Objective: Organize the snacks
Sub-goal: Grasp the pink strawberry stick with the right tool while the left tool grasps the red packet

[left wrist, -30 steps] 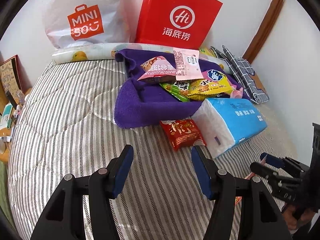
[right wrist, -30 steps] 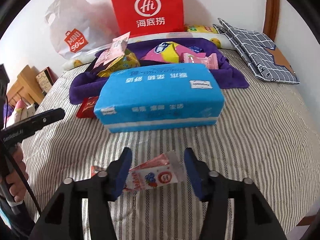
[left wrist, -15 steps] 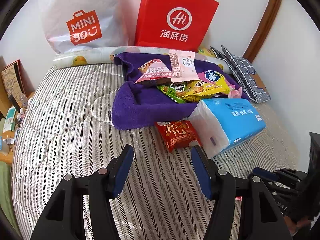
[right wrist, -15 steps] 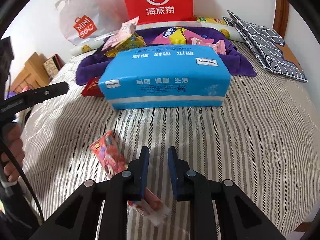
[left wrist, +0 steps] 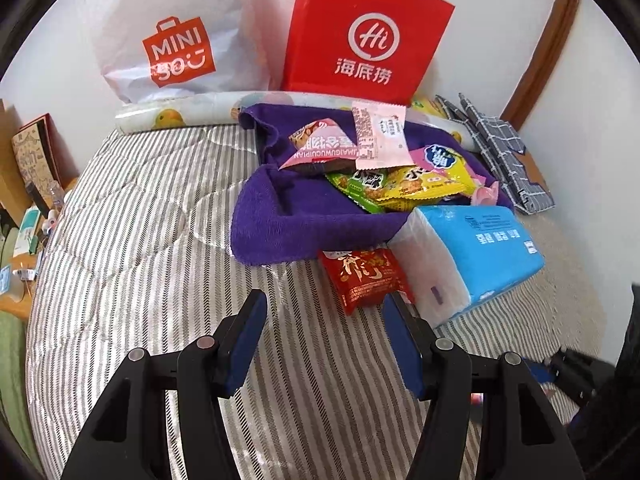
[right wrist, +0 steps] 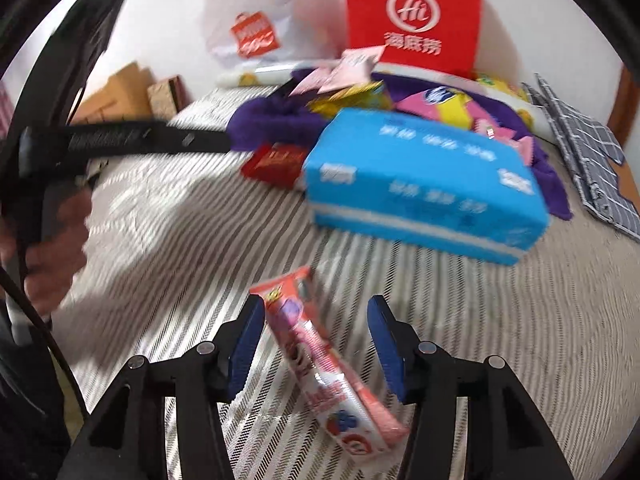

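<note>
A pink-and-white snack packet lies on the striped bed between the open fingers of my right gripper, touching neither pad. A purple towel holds several snack packets; it also shows in the right wrist view. A red snack packet lies at the towel's front edge, just ahead of my left gripper, which is open and empty. The same red packet shows in the right wrist view. The right wrist view is motion-blurred.
A blue tissue pack lies right of the red packet. A white Miniso bag and a red paper bag stand against the back wall. A checked cloth lies far right. Boxes sit off the bed's left side.
My right gripper has opened and let the pink packet go; it now lies between the fingers. The right view has swung. The left gripper has moved closer to the red packet.
</note>
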The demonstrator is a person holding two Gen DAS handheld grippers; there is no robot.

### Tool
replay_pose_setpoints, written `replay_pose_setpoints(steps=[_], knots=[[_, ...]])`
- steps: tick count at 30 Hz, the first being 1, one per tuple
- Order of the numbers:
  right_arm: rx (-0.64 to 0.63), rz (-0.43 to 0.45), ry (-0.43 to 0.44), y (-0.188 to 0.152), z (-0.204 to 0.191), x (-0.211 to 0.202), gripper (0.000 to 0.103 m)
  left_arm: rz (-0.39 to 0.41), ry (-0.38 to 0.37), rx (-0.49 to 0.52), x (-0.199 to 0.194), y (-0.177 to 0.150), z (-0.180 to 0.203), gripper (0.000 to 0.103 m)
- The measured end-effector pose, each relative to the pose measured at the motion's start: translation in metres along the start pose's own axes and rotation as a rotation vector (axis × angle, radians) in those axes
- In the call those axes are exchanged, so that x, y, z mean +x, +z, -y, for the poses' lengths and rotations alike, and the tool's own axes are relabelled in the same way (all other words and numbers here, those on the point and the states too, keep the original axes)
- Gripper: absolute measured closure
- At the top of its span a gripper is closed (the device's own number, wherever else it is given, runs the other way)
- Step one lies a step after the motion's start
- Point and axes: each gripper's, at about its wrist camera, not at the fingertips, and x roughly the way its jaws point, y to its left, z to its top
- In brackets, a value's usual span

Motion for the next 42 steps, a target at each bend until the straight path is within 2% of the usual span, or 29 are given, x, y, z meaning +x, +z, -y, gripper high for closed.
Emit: replay_pose_setpoints(steps=[3,8,16,19,21,24,31,42], knots=[[-0.029,0.016,0.016,-0.006,-0.001,0.001,0.071,-0.013,0.009,-0.015,0.011,0.005,0.001,0.043],[-0.019,0.051,-0.010,-0.010,0.017,-0.009,0.077,-0.040,-0.012,-0.041,0.032,0.013,0.010,0.043],[0.116,0.099,-0.062,-0.017,0.077,-0.032,0.077,-0.110,0.003,-0.008,0.067,0.015,0.031,0.044],[0.157,0.107,-0.083,-0.018,0.093,-0.036,0.077,-0.091,0.023,0.021,0.070,0.014,0.038,0.043],[0.190,0.111,-0.087,-0.018,0.104,-0.037,0.077,-0.085,0.039,0.025,0.071,0.015,0.039,0.053],[0.224,0.118,-0.099,-0.017,0.114,-0.037,0.077,-0.083,0.031,0.023,0.070,0.016,0.038,0.056],[0.247,0.143,-0.130,-0.016,0.122,-0.047,0.077,-0.069,0.000,-0.002,0.053,0.014,0.035,0.058],[0.263,0.199,-0.165,0.001,0.123,-0.070,0.077,-0.016,-0.035,0.019,0.015,0.009,0.048,0.058]])
